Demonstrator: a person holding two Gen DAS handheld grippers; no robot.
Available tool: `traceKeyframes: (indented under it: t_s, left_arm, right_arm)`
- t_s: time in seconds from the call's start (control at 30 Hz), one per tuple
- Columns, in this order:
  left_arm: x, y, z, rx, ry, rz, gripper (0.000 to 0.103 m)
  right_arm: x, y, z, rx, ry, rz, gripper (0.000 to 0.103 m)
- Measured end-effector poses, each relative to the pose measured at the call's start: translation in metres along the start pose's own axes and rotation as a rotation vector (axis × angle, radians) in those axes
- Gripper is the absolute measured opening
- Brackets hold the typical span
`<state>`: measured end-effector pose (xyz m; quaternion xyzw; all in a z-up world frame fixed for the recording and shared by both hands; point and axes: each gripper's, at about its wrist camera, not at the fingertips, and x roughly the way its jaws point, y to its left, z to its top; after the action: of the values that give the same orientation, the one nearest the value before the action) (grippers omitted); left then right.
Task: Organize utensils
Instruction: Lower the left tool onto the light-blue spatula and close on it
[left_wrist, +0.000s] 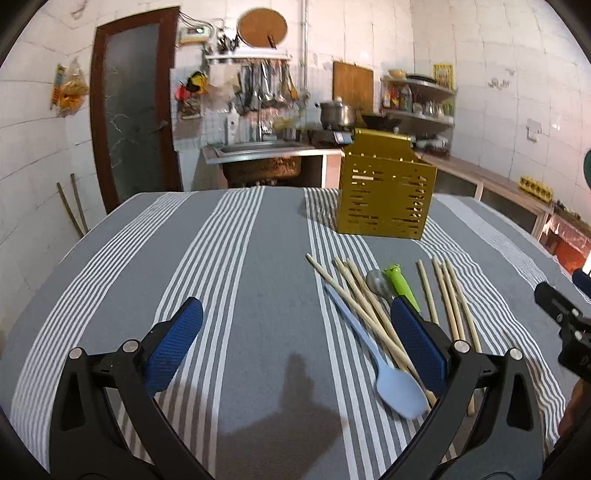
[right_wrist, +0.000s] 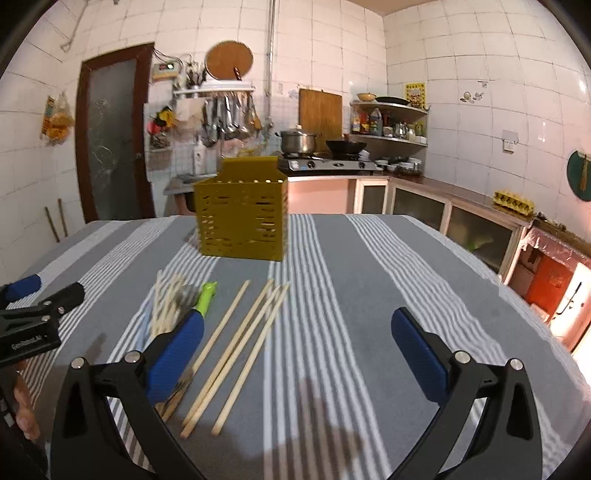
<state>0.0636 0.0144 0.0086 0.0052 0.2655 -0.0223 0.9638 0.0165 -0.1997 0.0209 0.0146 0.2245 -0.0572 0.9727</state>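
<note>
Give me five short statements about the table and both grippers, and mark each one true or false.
1. The yellow holder stands upright on the striped cloth. True.
2. The left gripper grips a chopstick. False: it is open and holds nothing.
3. The blue spatula lies beside the chopsticks. True.
4. The chopsticks already stand in the holder. False: they lie on the cloth.
5. The right gripper is open. True.
</note>
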Motion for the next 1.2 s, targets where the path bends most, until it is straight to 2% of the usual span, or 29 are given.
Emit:
traceKeyframes:
  t_s: [0.27, 0.47, 0.67, 0.87, 1.2]
  left_arm:
    - [0.055, -0.001, 0.026, -0.036, 0.163, -0.043, 0.098]
    - [0.085, -0.007, 0.018, -0.022, 0.249, -0.038, 0.098]
    - [0.102, -0.003, 0.007, -0.027, 0.286, -0.001, 0.098]
    - [0.116, -0.004, -0.002, -0.024, 0.346, -0.003, 0.098]
    - [0.117, -0.001, -0.004, -0.03, 0.368, 0.001, 0.098]
  right_arm:
    - [0.052, 0.004, 0.029, -0.004, 0.124, -0.033, 0.099]
    - [0.087, 0.004, 0.023, 0.01, 0.186, -0.065, 0.099]
    - [0.107, 0.0, 0.005, 0.027, 0.242, -0.08, 0.099]
    - [0.118, -0.001, 0.001, 0.035, 0.276, -0.091, 0.099]
    - [0.122, 0.004, -0.002, 0.006, 0.3, -0.109, 0.099]
